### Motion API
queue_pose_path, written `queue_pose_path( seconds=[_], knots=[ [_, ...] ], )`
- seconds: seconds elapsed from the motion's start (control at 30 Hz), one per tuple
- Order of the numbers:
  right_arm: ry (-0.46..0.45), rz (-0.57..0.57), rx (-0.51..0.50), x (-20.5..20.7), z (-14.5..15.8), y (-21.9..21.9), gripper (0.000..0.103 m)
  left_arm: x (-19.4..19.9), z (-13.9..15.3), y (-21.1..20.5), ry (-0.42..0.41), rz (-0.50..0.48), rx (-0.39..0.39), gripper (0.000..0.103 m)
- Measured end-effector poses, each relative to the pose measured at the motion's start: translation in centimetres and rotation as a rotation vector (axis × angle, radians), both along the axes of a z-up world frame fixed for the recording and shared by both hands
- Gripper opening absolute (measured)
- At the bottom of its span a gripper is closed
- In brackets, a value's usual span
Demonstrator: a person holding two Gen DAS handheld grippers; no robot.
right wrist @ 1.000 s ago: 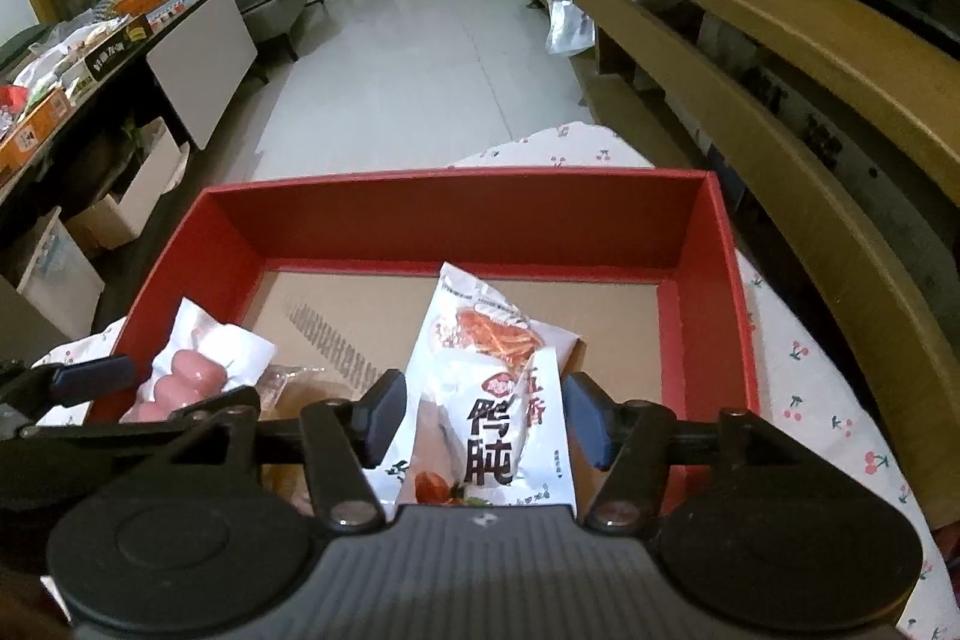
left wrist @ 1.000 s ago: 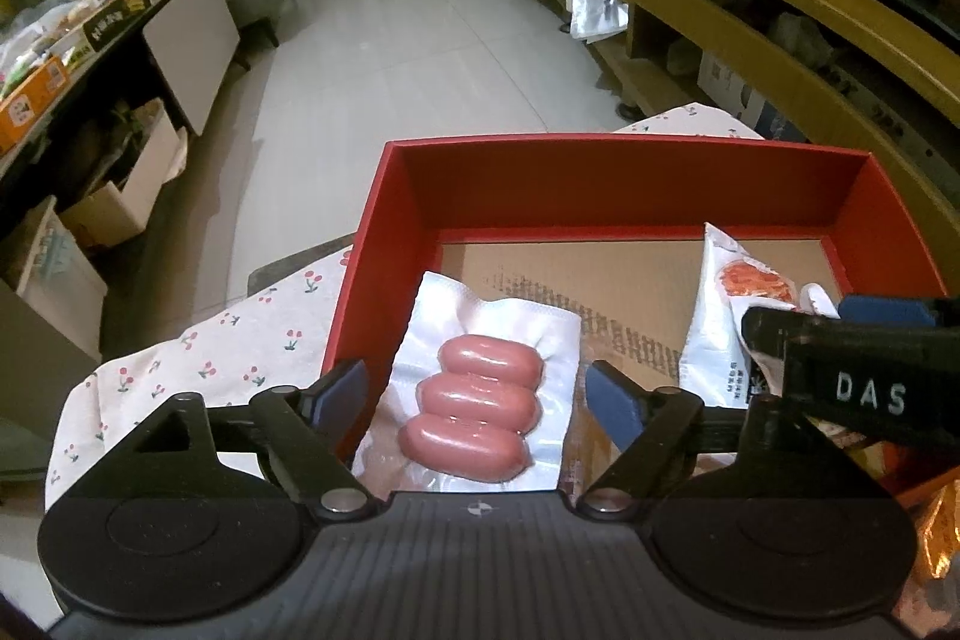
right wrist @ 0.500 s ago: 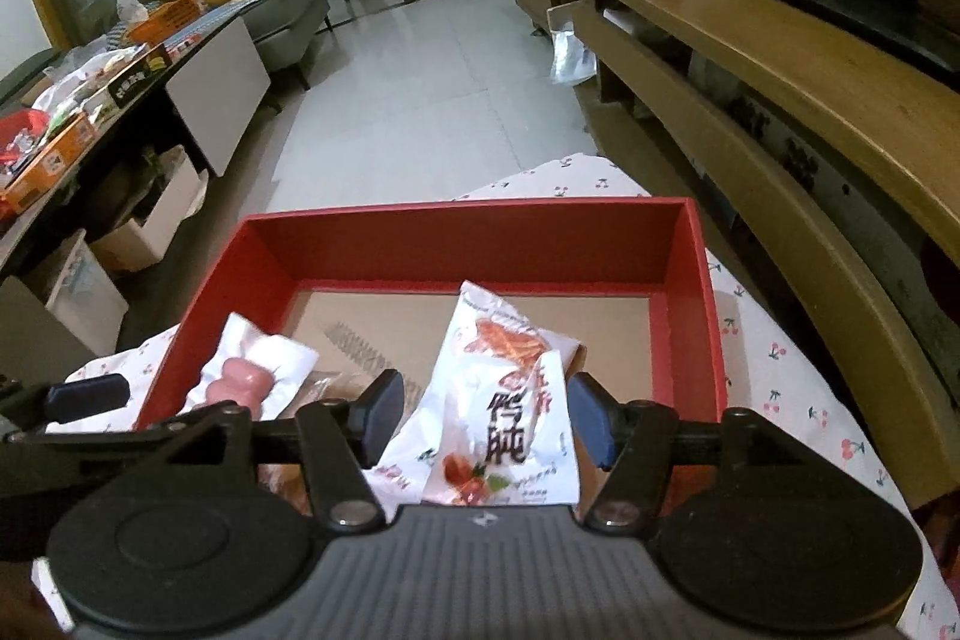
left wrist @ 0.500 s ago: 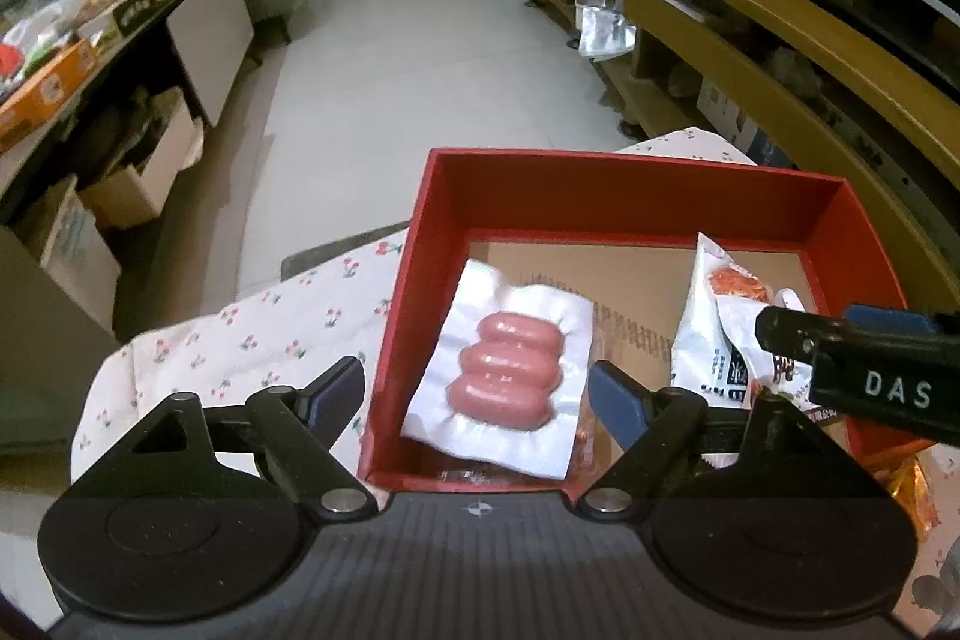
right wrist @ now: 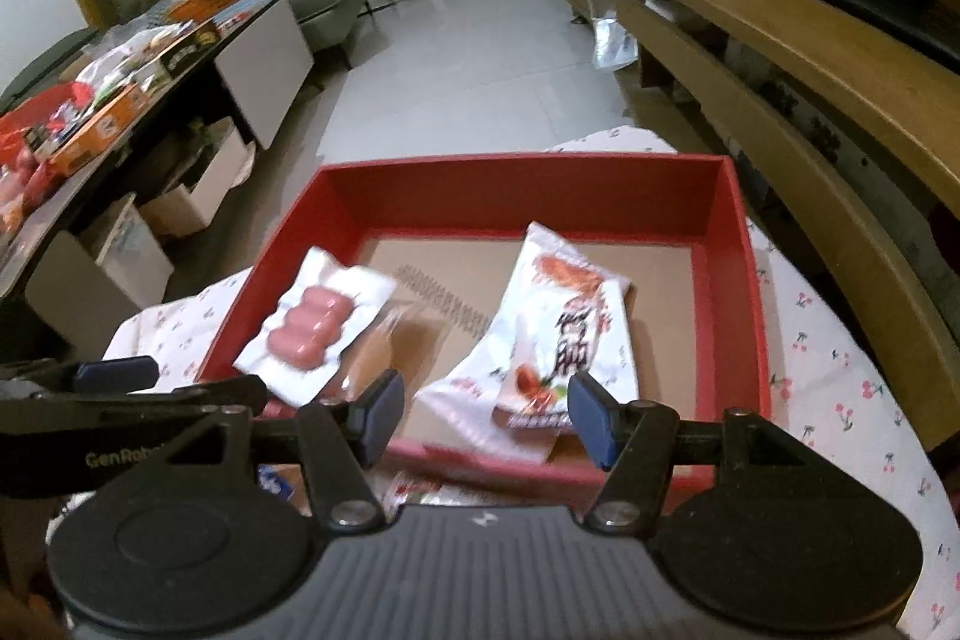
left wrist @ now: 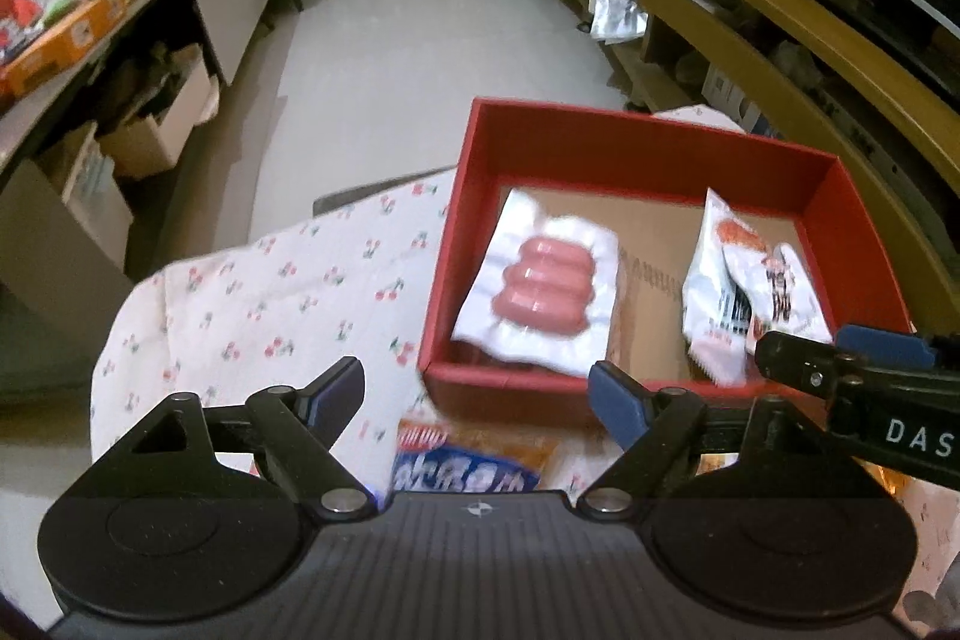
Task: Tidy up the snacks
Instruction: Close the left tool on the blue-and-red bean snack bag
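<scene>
Box: a red box [right wrist: 729, 280] with a brown cardboard floor stood on a cherry-print cloth [right wrist: 840, 376]
Left of box: a clear pack of 3 pink sausages [right wrist: 312, 325] leaned on the left wall; a second clear packet lay partly under it
Right of box: a white snack bag [right wrist: 564, 328] with red print lay flat
Right gripper: the right gripper [right wrist: 480, 415] hung empty over the near wall; jaws were spread wide
Left gripper: the left gripper [right wrist: 114, 376] reached in from the left edge
</scene>
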State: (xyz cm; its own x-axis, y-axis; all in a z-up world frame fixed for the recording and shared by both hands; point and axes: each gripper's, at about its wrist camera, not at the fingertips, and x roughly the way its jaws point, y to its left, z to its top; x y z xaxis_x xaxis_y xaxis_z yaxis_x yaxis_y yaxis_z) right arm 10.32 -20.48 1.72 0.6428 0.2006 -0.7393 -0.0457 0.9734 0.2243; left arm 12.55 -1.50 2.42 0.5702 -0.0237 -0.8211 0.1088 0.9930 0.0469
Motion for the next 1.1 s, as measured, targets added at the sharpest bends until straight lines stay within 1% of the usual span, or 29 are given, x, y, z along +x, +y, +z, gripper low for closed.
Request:
queue_pose_path(
  seconds=[0.13,0.3,0.4,0.47,0.57,0.67,0.77,0.87,0.97,1.03,1.07,1.1],
  knots=[
    [0.008,0.033,-0.009,-1.5,-0.1,0.9,0.06,-1.3,-0.8,1.4,0.029,0.017,0.02,0.086],
    [0.028,0.074,-0.006,-2.9,-0.2,2.0,0.061,-2.4,-1.7,3.5,0.081,0.037,-0.004,0.087],
    [0.023,0.097,-0.006,-3.9,-0.1,2.7,0.061,-2.3,-2.2,4.3,0.099,0.045,-0.024,0.087],
    [0.029,0.107,-0.008,-4.3,-0.2,3.1,0.061,-2.2,-2.8,4.5,0.127,0.045,-0.043,0.087],
    [0.046,0.111,-0.014,-4.3,-0.6,3.3,0.061,-2.0,-3.5,3.9,0.146,0.026,-0.055,0.087],
    [0.058,0.104,-0.017,-4.2,-0.8,3.2,0.061,-1.2,-4.3,3.1,0.151,0.009,-0.033,0.087],
    [0.068,0.099,-0.018,-4.1,-1.1,2.8,0.061,-0.1,-5.4,2.9,0.174,0.023,-0.02,0.087],
    [0.084,0.092,-0.017,-3.9,-1.5,2.3,0.061,0.4,-6.2,2.7,0.193,0.028,-0.04,0.088],
    [0.098,0.081,-0.012,-3.8,-1.8,1.7,0.061,0.7,-6.7,2.0,0.195,0.012,-0.016,0.09],
    [0.109,0.074,-0.008,-3.6,-2.0,1.4,0.061,0.8,-7.1,1.6,0.19,-0.004,0.017,0.095],
    [0.115,0.071,-0.006,-3.6,-2.1,1.3,0.061,0.7,-7.2,1.5,0.187,-0.004,0.02,0.096],
    [0.12,0.067,-0.006,-3.5,-2.2,1.2,0.061,0.6,-7.2,1.6,0.189,0.004,0.012,0.093]
  ],
)
